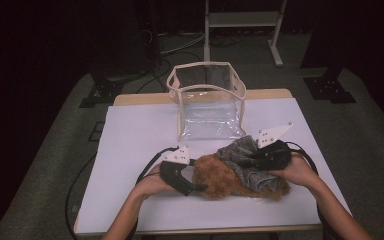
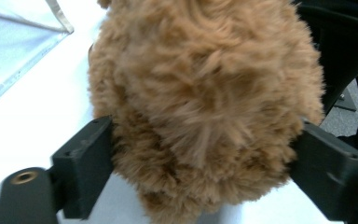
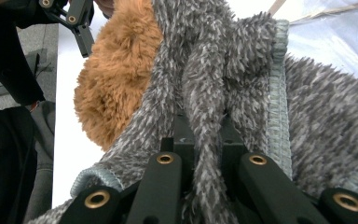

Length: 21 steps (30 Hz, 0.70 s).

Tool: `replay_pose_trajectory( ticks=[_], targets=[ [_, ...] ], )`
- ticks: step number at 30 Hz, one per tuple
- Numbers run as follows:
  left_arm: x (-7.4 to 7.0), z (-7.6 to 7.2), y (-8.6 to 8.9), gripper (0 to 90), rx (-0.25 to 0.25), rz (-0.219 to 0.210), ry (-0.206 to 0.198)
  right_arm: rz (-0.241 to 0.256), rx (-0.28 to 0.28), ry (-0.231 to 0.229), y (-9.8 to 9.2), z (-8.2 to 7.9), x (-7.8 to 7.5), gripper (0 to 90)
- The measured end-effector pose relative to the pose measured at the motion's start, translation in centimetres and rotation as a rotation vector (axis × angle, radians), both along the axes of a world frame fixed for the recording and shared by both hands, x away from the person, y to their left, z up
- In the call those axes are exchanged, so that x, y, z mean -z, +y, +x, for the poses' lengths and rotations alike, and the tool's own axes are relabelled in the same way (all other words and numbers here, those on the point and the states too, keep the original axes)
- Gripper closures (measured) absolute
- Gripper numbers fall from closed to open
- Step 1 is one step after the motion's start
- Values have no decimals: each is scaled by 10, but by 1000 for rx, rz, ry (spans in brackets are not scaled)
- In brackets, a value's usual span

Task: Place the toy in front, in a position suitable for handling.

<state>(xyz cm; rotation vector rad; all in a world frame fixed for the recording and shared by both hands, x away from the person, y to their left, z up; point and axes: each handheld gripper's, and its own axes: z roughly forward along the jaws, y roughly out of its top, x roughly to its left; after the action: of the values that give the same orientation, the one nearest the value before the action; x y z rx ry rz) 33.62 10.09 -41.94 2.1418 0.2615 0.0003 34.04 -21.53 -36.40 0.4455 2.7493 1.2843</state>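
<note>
While wide around brown fur [image 2: 205, 107], left hand-held gripper [image 1: 189, 185], right [image 3: 208, 154] (closed) pinching grey cloth [image 3: 242, 93]

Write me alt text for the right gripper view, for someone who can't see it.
The right gripper is pinched shut on a fold of a fuzzy grey cloth that drapes over a fluffy brown plush toy on a white table. The left gripper shows at top left, and part of a clear plastic bag at top right.
</note>
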Motion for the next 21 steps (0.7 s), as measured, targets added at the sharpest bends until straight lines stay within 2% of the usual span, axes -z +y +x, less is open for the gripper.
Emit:
replay_pose_trajectory(
  ticks=[7, 9, 13, 14, 17, 19, 21],
  targets=[
    [8, -1, 0, 69, -9, -4, 44, 20, 15, 19, -8, 2, 4, 822],
    [10, -1, -4, 37, -22, -14, 52, 30, 17, 28, -10, 2, 5, 823],
    [13, -1, -14, 37, -5, -19, 62, 30, 15, 26, -11, 0, 5, 822],
    [13, -1, -16, 49, 4, -10, 54, 28, 14, 28, -11, 0, 5, 822],
    [9, -1, -15, 172, 6, -14, 46, 33, 12, 31, -10, -2, 5, 822],
    [5, -2, -14, 261, 7, -32, 32, 47, 4, 36, -8, -3, 4, 821],
    [2, -2, -12, 300, 3, -50, 30, 58, -6, 41, -5, -4, 3, 822]
  ],
)
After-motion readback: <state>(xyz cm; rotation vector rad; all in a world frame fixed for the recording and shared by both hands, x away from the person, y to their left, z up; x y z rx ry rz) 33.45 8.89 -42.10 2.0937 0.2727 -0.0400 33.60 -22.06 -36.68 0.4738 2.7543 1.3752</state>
